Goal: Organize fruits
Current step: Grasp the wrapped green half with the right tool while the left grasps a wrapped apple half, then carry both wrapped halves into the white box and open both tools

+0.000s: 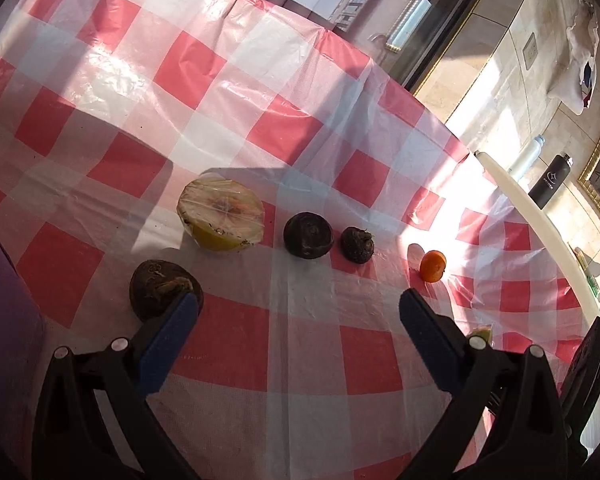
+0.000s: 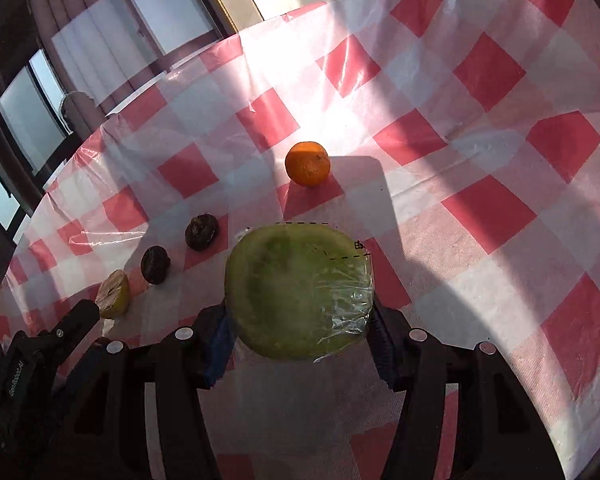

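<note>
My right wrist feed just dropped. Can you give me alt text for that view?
The right tongs grip a plastic-wrapped green melon piece over a red-and-white checked tablecloth. Beyond it sits an orange; to the left lie two dark round fruits and a wrapped yellow fruit half.

A red-and-white checked plastic cloth [image 1: 260, 92] covers the bench, with bright sunlight falling across it. Beyond it stand tall windows [image 2: 20, 120] with curtains [image 2: 100, 40], and a tiled floor [image 1: 500, 80].
</note>
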`<state>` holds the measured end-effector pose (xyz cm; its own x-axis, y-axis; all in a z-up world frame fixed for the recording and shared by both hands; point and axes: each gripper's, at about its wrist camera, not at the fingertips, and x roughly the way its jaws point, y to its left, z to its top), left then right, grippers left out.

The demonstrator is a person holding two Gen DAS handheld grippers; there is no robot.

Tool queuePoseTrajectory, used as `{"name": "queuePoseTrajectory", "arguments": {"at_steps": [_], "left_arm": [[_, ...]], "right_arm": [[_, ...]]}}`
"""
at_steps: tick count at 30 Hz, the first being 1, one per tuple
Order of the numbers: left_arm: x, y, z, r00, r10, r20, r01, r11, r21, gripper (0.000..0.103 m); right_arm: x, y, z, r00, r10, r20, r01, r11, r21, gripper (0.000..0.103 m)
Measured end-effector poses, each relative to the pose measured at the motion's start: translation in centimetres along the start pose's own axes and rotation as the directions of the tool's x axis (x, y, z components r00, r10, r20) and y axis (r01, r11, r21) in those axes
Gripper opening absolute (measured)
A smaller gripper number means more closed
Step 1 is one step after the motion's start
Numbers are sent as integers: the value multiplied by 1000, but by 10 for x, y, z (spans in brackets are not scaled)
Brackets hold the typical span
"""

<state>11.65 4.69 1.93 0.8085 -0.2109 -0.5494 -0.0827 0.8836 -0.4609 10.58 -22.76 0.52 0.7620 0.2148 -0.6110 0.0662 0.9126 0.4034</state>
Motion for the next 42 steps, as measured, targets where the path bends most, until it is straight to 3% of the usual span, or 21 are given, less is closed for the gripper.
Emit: {"name": "queuePoseTrajectory", "arguments": {"at_steps": [2,6,9,10,13,15,17,19,20,21,22,27,32,35,38,42], "left_arm": [[1,-1,1,999,36,4,-36,999,4,101],[4,1,7,995,95,1,-95,995,10,101],[13,-4,14,982,189,-14,-188,980,66,100],[19,-6,18,972,233,-24,-230,968,98,100],[42,-10,30,920,389,-52,-372,906,201,100],[56,-8,39,894,443,-66,-414,874,254,100],[68,-6,49,882,465,-76,-428,858,285,100],[81,4,57,887,439,-143,-391,879,272,85],[81,4,60,889,441,-125,-395,875,280,77],[80,3,60,891,439,-114,-391,871,297,64],[78,0,59,895,432,-111,-381,869,315,60],[47,-5,39,915,388,-113,-337,887,317,59],[-13,-11,0,960,259,-109,-223,938,267,60],[-51,-16,-20,984,175,-44,-161,961,223,60],[-65,-28,-32,987,162,13,-160,957,243,60],[-49,-33,-36,991,126,-50,-112,967,229,60]], "right_arm": [[1,-6,2,999,34,-3,-34,999,35,57],[4,17,13,999,39,-14,-38,999,39,57],[5,19,14,999,41,-21,-40,998,44,57],[3,19,14,999,41,-16,-40,998,48,57],[4,20,14,999,40,-14,-40,998,49,57],[4,20,15,999,39,-15,-39,998,49,57],[5,20,14,999,40,-17,-39,998,47,57],[6,20,14,999,40,-21,-39,998,46,57],[7,20,14,999,40,-23,-39,998,46,57],[7,20,14,999,40,-22,-39,998,47,57],[8,20,14,999,41,-23,-40,998,45,57],[11,20,14,999,41,-33,-40,998,45,57],[9,19,13,998,52,-25,-51,998,45,57],[7,19,13,998,57,-13,-56,997,45,57],[7,18,13,998,60,-8,-59,997,44,57],[8,18,13,998,65,-11,-64,997,39,57]]}}
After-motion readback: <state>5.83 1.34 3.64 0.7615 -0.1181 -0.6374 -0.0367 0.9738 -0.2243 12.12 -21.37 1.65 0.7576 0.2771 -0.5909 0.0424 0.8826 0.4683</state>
